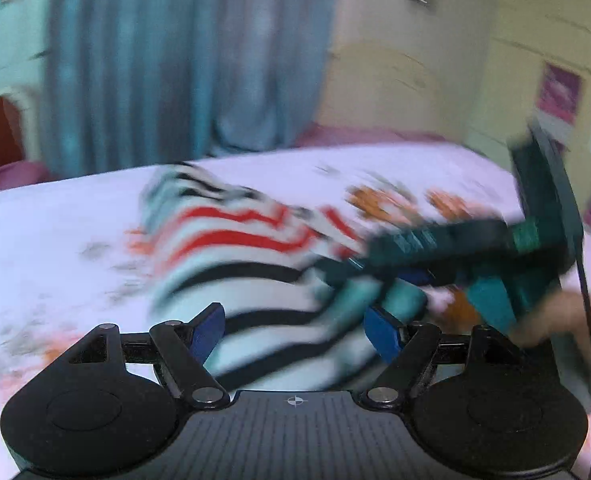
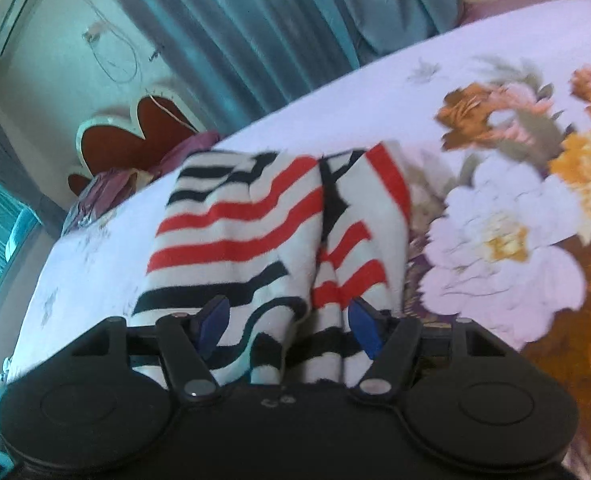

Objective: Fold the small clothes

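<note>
One small garment lies on the bed: a white knit piece of clothing with red and black stripes [image 2: 255, 232], folded so that two striped panels meet along a dark seam running away from the camera in the right wrist view. Two grippers are in play, each with black linkage arms and two blue pads. The left gripper [image 1: 295, 330] has its jaws spread wide over the near edge of the striped cloth, which passes between the pads without either pressing on it. The right gripper [image 2: 289, 324] also has its jaws parted, with the near hem of the garment bunched in two folds between the pads; neither pad visibly pinches the fabric. In the left wrist view the right gripper [image 1: 447, 256] crosses in from the right as a blurred dark green and black body, covering the garment's right side, with a hand [image 1: 575, 320] behind it and a thin black cable hanging down. The bed carries a pale lilac sheet with large orange, white and brown flowers [image 2: 507, 216]. Beyond its far edge hang blue-grey curtains [image 2: 255, 20]. At the far left stands one white-edged, red scalloped headboard [image 2: 135, 136], with one white air conditioner [image 2: 11, 12] high on the wall above it.
</note>
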Demonstrator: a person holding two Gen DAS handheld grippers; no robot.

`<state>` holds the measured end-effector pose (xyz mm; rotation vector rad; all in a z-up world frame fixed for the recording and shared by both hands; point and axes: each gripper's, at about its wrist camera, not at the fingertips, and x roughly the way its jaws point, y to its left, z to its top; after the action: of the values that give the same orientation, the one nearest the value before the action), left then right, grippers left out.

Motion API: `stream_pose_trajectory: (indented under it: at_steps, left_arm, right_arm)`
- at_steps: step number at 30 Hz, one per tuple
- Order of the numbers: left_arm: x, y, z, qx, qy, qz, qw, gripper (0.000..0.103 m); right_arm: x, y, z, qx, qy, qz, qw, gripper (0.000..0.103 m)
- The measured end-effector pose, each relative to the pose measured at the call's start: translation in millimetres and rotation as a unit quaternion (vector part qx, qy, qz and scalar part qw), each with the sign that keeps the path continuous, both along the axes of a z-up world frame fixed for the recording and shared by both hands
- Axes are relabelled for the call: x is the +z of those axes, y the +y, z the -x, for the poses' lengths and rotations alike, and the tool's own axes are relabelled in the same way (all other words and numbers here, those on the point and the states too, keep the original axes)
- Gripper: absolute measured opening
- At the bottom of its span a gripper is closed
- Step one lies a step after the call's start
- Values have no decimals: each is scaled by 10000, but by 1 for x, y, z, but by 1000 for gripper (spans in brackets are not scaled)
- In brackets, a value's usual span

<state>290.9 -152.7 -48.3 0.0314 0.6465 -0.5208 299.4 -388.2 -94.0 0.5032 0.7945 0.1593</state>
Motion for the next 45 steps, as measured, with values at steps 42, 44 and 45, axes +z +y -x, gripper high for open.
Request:
stream_pose_trajectory:
  at_steps: [42,44,45]
  left_arm:
    - [-71,-9,-71,753,859,154,9933,79]
    - [-70,-9,-69,767,829,112,9935,80]
    - [-70,-9,-69,769,821,96,9936,80]
  right_arm:
    - [-11,-14,72,-620,36,1106,9919,26]
    - [-13,-17,75,-724,66,898,9933,26]
    - [-12,-15,75,-686,82,935,9932,26]
